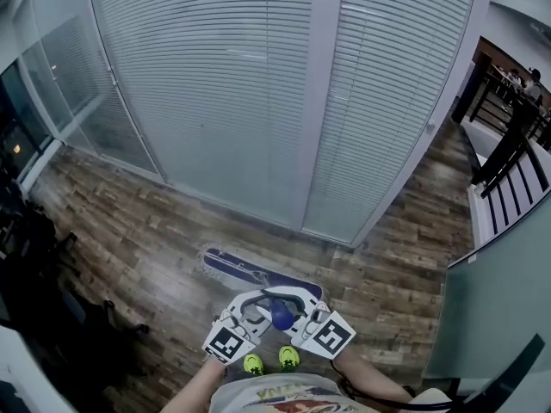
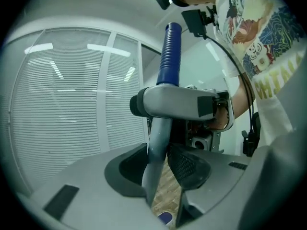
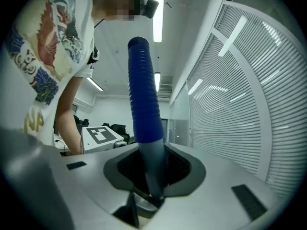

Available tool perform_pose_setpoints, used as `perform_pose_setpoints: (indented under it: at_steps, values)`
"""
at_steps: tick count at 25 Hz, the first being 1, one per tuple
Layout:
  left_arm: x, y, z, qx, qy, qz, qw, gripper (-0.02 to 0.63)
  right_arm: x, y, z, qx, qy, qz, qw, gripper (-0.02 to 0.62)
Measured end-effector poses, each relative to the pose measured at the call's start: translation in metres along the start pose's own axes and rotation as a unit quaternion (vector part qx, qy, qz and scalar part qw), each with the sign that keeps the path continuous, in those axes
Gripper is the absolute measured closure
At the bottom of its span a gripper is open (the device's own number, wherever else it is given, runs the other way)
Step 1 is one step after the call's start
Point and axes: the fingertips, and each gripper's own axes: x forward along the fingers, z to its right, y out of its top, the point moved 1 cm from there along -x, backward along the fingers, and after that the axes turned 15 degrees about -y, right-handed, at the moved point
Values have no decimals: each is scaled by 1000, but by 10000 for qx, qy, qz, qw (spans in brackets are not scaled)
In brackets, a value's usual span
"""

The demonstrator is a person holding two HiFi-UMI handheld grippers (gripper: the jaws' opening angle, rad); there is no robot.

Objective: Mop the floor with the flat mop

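Wooden floor (image 1: pixel 129 231) beside window blinds (image 1: pixel 215 84). Both the left gripper (image 2: pixel 160 162) and right gripper (image 3: pixel 153 176) clamp the mop handle (image 3: pixel 144 104); keep the mop head (image 1: pixel 258 274) flat while pushing.

Both grippers are held close together just in front of the person's body, facing each other. The left gripper (image 1: pixel 261 308) points slightly downward, its two jaws pressed on either side of the grey metal pole of the flat mop (image 2: pixel 156 147). The right gripper (image 1: pixel 303 310) tilts slightly upward, its jaws clamped on the same pole just below the blue ribbed grip (image 3: pixel 143 104). The bare left forearm (image 1: pixel 200 391) and bare right forearm (image 1: pixel 372 382) reach forward from the near edge, elbows bent.
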Motion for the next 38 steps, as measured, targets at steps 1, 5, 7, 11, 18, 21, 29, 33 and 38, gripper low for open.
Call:
perform_pose_setpoints:
  at_steps: [1,5,7,11,18,21,29,33,38]
  values:
    - [-5,-5,5,38,-79,10,10000,483,1,1,-8,120,-16,72,9999,495]
    - [-39,-21,34,41,-411,-32,9991,482,0,-16,-56,368,87,-144,9992,488]
    - [-58,-31,47,-7,-528,-33,9986,482,3,-23,-83,437,216,-220,9986,482]
    - [-96,-49,67,-101,-675,23,9977,482,1,-58,-131,102,624,-1072,9922,474]
    - [-144,-82,117,-90,-1067,18,9942,480,-14,-98,-216,-117,1300,-1706,9766,459]
    - [-147,-91,119,-120,-924,-38,9956,476,-10,-98,-224,-152,1464,-1471,9781,451]
    - [-126,-142,98,329,-1428,-880,9853,476,3,-136,-218,-522,1885,-1661,9665,448]
    - [-104,-159,58,228,-1235,-1076,9862,472,20,-159,-182,-576,1856,-1726,9656,443]
    - [-62,-158,-29,50,-852,-980,9915,471,59,-171,-95,-541,1499,-1665,9731,439]
